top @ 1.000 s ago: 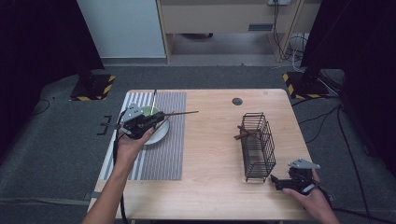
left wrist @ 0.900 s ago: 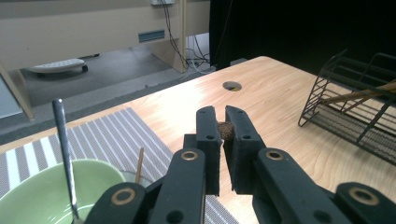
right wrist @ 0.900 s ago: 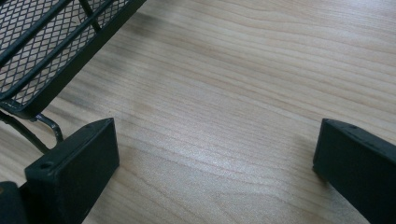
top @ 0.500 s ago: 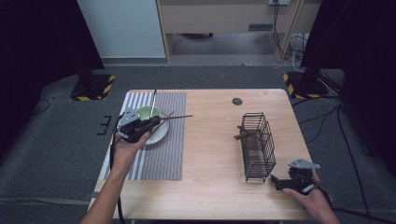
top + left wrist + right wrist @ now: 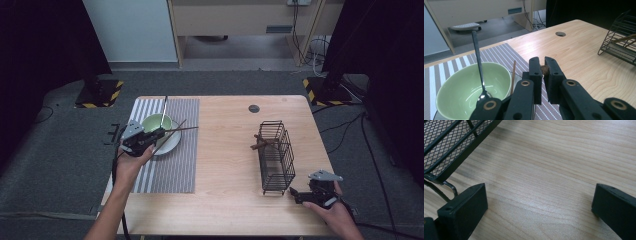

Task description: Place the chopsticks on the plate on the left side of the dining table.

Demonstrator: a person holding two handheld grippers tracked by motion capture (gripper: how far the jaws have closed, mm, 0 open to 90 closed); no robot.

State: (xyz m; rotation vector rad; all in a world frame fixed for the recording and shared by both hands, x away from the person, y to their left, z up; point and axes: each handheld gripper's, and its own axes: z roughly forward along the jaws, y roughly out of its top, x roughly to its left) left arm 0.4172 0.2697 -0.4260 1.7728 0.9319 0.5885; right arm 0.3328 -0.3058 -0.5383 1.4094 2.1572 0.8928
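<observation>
Left of centre in the high view, the left gripper (image 5: 159, 133), clamping a brown chopstick (image 5: 181, 129), is hovering beside the green bowl (image 5: 156, 122) and should be keeping it level; the right gripper (image 5: 296, 194) is resting open.

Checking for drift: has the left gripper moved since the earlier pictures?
Yes. The left gripper, shut on a chopstick, moved slightly leftward toward the person, against the green bowl.

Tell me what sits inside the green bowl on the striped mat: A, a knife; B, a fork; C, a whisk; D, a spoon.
D: the left gripper view shows a spoon leaning in the green bowl, its round end at the bottom and its handle rising past the rim.
</observation>
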